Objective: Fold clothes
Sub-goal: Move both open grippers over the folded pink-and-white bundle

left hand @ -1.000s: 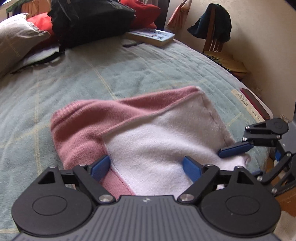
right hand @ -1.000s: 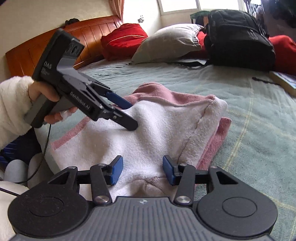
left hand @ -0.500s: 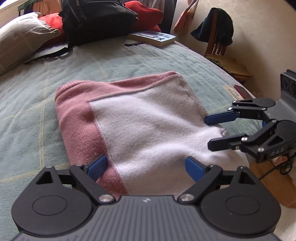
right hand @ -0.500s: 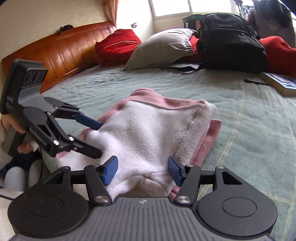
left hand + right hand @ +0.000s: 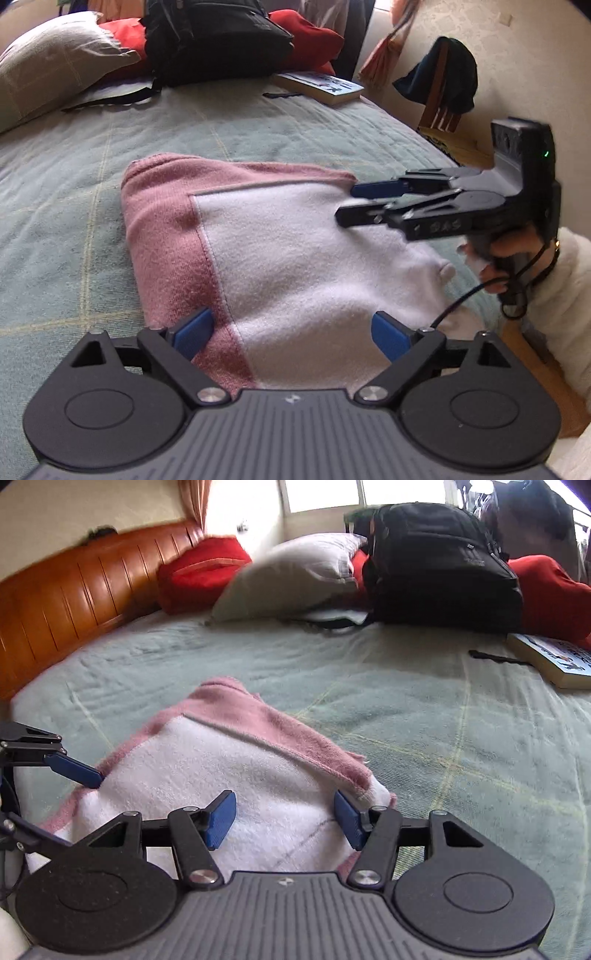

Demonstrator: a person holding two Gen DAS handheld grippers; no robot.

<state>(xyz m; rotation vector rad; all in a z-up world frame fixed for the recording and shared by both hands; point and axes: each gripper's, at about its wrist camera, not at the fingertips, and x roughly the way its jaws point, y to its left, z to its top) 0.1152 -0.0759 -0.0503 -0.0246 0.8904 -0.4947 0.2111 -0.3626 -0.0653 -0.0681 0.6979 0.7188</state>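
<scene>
Fig.: fold step, btwn grasps. Pink-and-white garment lies part-folded on the bed, white inner face up. My left claw is released, its jaws having just been opening, cloth below but not pinched. My right claw hangs unclenched over the near hem, nothing held. Next move, I judge: pinch an edge w/ each claw, carry it across for another fold.

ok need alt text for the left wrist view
A folded pink and white garment lies on a green bedspread, between the open left hand-held gripper in the foreground and the right hand-held gripper over its far right corner.
</scene>
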